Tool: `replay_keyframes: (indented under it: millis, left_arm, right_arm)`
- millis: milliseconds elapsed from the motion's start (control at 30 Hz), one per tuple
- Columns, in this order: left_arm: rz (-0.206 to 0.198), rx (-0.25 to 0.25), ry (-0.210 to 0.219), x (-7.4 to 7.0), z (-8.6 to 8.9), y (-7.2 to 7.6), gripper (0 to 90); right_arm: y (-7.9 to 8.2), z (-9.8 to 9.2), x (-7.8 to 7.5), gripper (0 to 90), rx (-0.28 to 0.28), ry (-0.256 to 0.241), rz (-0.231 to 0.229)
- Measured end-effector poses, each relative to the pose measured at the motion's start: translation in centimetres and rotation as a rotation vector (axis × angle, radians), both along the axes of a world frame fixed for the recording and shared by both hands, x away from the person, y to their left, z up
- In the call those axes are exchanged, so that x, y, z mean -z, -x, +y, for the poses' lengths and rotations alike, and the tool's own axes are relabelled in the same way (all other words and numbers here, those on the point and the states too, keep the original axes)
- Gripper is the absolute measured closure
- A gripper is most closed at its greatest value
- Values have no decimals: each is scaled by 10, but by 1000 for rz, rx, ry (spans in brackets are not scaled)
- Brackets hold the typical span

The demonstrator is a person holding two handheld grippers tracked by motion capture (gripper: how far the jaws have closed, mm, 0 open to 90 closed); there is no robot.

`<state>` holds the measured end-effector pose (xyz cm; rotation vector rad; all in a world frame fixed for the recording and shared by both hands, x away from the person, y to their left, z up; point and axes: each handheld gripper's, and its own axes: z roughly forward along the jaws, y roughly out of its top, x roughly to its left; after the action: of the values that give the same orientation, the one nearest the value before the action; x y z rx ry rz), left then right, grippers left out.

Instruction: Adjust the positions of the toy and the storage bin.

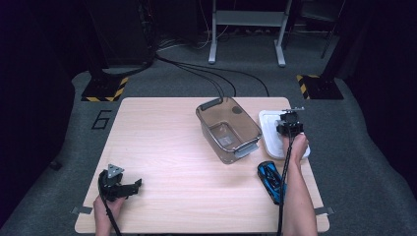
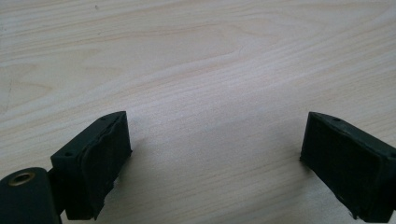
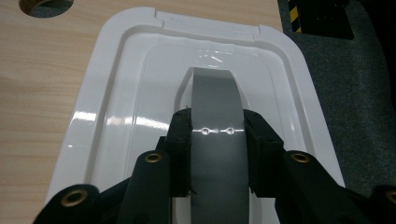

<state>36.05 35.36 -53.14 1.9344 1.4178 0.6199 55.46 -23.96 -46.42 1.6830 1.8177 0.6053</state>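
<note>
A white plastic lid [image 1: 269,129] lies flat near the table's right edge. A grey handle strip [image 3: 215,93] runs along its middle. My right gripper [image 1: 290,124] is over the lid, and in the right gripper view it [image 3: 217,121] is shut on that grey handle from both sides. Left of the lid stands a smoky clear container [image 1: 204,123] with grey handles, open on top. A blue toy car [image 1: 270,179] lies beside the person's right forearm. My left gripper [image 1: 133,186] rests low at the front left, open [image 2: 215,140] over bare wood [image 2: 187,56], holding nothing.
The light wood table [image 1: 162,147] has wide free room on its left and middle. A round hole [image 3: 45,4] pierces the tabletop beyond the lid. On the grey floor behind are cables [image 1: 206,73] and stands with yellow-black striped bases [image 1: 104,89].
</note>
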Motion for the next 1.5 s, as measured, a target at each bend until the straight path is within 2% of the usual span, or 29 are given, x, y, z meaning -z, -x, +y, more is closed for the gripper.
replay_keyframes:
  millis: [300,433,467,567,767,800,833,933,1000,1067,1100,1167,1200,1233,1500]
  left_arm:
    - [-9,-5,2,1,0,0,81]
    - [0,0,0,0,0,0,81]
    - [-6,-3,2,1,0,0,81]
    - [-3,0,0,0,0,0,81]
    - [0,5,-8,0,0,0,81]
    - [6,7,-10,-1,1,0,81]
    - [6,7,-10,-1,1,0,81]
    - [5,7,-10,0,1,0,81]
    - [12,11,-12,-1,1,0,81]
    - [13,11,-12,-1,1,0,81]
    - [0,5,-10,0,0,0,82]
    - [14,11,-13,-1,1,0,81]
    - [1,5,-10,0,0,0,81]
    - [13,10,-13,-1,1,0,81]
    - [9,9,-12,-1,1,0,82]
  right_arm:
    - [-2,3,15,662,1,2,12]
    - [-2,4,21,662,-1,-5,19]
    - [-2,5,22,662,-12,-1,31]
    - [-2,6,21,654,-8,-2,29]
    - [3,4,6,447,-30,-76,49]
    - [5,4,3,415,-51,-93,51]
    - [10,4,-2,346,-74,-124,61]
    - [15,4,-6,303,-100,-134,60]
    - [21,3,-9,233,-116,-150,73]
    - [27,2,-11,189,-123,-148,64]
    - [33,1,-13,154,-138,-155,61]
    - [36,1,-15,143,-146,-159,69]
    - [42,1,-17,130,-156,-170,60]
    - [44,0,-18,112,-164,-166,63]
    - [65,1,-23,11,-205,-190,79]
